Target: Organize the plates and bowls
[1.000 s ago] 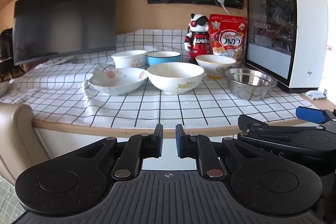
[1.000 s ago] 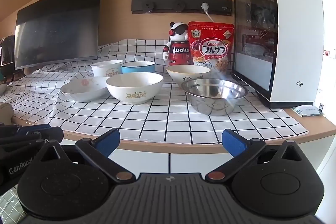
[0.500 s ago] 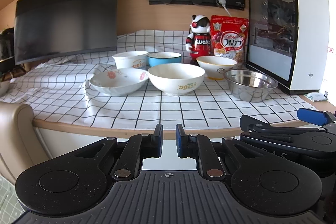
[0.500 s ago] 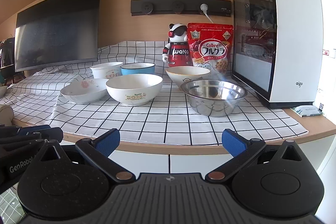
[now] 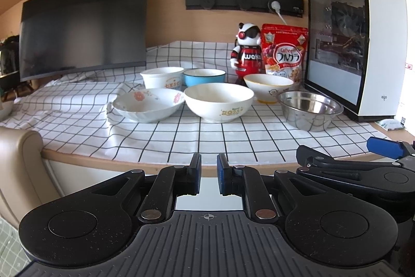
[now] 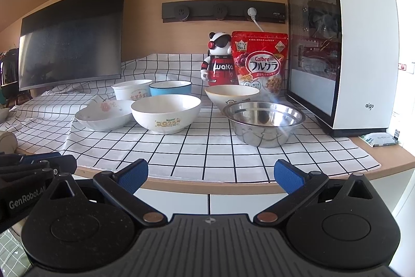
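Left wrist view. Left tool [image 5: 208, 174]: jaws drawn together on nothing, short of the surface [image 5: 181, 142] edge; nothing has changed in the past second, so the sorting has not yet begun. Right tool [image 5: 363, 162] beside it, seen edge-on. On the checked cloth [image 5: 77, 121], soft and rumpled at the left: floral bowl [image 5: 145, 105], shallow, glazed; large white bowl [image 5: 219, 101], rounded, smooth, just beside it; steel bowl [image 5: 310, 109], polished, reflective, near the white computer case [image 5: 363, 48]. Behind: white printed cup-bowl [image 5: 162, 77], blue bowl [image 5: 203, 75], cream bowl [image 5: 268, 87] with a yellow foot.

Right wrist view. Right tool [image 6: 210, 173]: jaws spread wide, empty, also unmoved. All six bowls stand separately, none stacked. Steel bowl [image 6: 263, 121] sits nearest this tool. Upright at the back: glossy cereal pouch [image 6: 259, 61], plastic panda figurine [image 6: 219, 61], dark monitor [image 6: 72, 35].
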Demonstrator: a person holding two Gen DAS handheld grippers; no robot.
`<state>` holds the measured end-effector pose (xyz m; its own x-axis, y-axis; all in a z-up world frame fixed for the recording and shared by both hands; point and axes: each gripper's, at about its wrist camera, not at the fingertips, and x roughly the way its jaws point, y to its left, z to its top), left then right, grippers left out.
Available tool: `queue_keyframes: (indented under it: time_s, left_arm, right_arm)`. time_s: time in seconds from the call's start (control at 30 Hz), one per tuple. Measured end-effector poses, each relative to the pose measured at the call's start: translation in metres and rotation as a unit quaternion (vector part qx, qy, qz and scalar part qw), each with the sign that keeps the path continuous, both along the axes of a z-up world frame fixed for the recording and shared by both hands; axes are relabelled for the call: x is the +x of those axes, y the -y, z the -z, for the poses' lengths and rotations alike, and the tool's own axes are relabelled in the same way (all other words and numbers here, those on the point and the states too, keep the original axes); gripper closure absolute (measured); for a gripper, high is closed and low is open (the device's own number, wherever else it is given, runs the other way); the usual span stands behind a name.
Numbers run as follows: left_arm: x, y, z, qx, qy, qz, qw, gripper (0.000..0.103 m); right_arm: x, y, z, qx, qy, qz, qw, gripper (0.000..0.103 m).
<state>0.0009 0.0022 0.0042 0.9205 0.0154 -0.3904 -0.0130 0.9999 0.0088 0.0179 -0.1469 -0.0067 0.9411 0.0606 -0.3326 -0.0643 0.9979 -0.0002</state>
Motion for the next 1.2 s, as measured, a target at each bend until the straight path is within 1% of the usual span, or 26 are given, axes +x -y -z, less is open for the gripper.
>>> queue_keyframes:
  time_s: [1.2]
  left_arm:
    - [0.0037,0.0056,-0.0012,0.001,0.002,0.002,1.0,0.089]
  right_arm:
    - [0.0045,0.0036,0.0025,0.004,-0.002,0.002,1.0,0.0]
